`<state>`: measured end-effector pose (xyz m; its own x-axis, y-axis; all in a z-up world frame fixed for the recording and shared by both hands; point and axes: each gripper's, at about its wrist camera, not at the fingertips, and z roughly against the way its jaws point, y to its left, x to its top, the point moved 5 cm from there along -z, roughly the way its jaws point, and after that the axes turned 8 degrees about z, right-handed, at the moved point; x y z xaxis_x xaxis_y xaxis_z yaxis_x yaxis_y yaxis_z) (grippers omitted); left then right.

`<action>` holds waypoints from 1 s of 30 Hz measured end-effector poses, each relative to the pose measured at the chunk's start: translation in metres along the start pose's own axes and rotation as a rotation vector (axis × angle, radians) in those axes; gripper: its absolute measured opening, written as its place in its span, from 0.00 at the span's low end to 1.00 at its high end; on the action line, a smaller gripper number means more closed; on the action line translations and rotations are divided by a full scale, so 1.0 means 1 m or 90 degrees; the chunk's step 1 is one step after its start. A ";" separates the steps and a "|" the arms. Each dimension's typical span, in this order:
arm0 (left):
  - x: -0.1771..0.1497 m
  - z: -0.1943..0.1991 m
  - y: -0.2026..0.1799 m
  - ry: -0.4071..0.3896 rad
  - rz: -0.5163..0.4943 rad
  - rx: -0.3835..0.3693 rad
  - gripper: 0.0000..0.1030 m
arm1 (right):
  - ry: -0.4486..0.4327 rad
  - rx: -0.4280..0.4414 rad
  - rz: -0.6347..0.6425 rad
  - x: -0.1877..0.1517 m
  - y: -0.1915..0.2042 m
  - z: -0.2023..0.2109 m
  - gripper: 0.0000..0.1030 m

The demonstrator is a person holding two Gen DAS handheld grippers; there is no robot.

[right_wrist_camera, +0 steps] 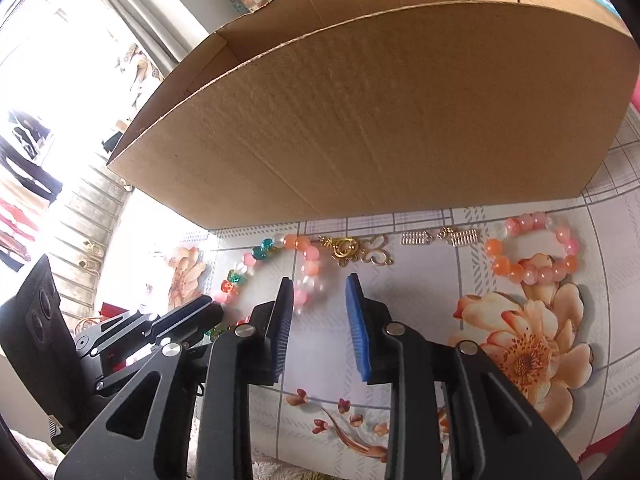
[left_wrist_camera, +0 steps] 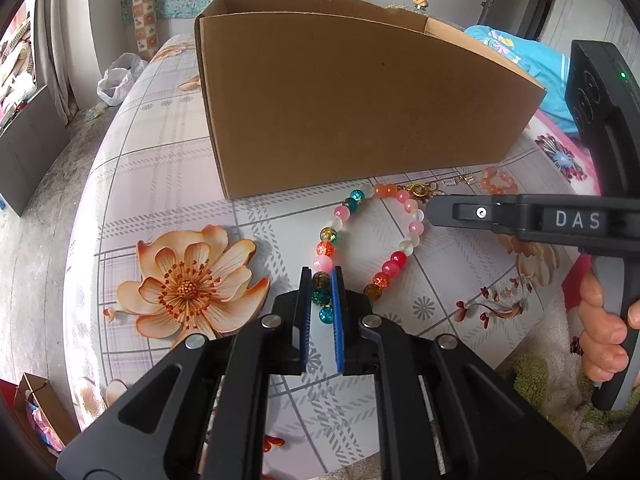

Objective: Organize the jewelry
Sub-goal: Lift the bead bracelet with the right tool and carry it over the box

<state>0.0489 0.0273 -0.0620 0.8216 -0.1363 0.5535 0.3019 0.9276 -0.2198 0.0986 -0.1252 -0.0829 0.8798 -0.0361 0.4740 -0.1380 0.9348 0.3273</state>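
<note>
The beaded necklace lies looped on the flowered tablecloth before the cardboard box. Limp and slippery, it is best gripped on single beads; the left gripper pinches two there, while the right gripper stands spread, empty.

The only lettering I can read is "DAS", in pale capitals on a small dark plate set into the side of my right gripper, seen from my left wrist camera where that finger reaches in from the right. Nothing else in either of my views carries readable text: the cardboard box shows plain brown walls with no print or label.
</note>
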 end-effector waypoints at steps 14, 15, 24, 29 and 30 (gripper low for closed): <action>0.001 0.002 0.007 -0.003 0.005 -0.013 0.09 | 0.022 -0.060 0.066 0.004 0.025 -0.019 0.10; 0.001 0.002 0.007 -0.003 0.005 -0.014 0.09 | 0.024 -0.057 0.064 -0.001 0.022 -0.014 0.10; 0.000 0.006 0.002 0.006 -0.006 -0.030 0.24 | 0.048 -0.036 0.048 -0.026 0.014 0.000 0.10; 0.006 0.006 -0.001 -0.005 -0.017 -0.021 0.29 | 0.045 -0.031 0.047 -0.025 0.013 0.000 0.11; 0.007 0.004 -0.001 -0.004 -0.018 -0.016 0.29 | 0.043 -0.033 0.048 -0.023 0.012 0.000 0.11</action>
<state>0.0525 0.0268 -0.0550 0.8098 -0.1598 0.5645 0.3365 0.9147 -0.2238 0.0762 -0.1134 -0.0898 0.8968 0.0582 0.4386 -0.1836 0.9509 0.2492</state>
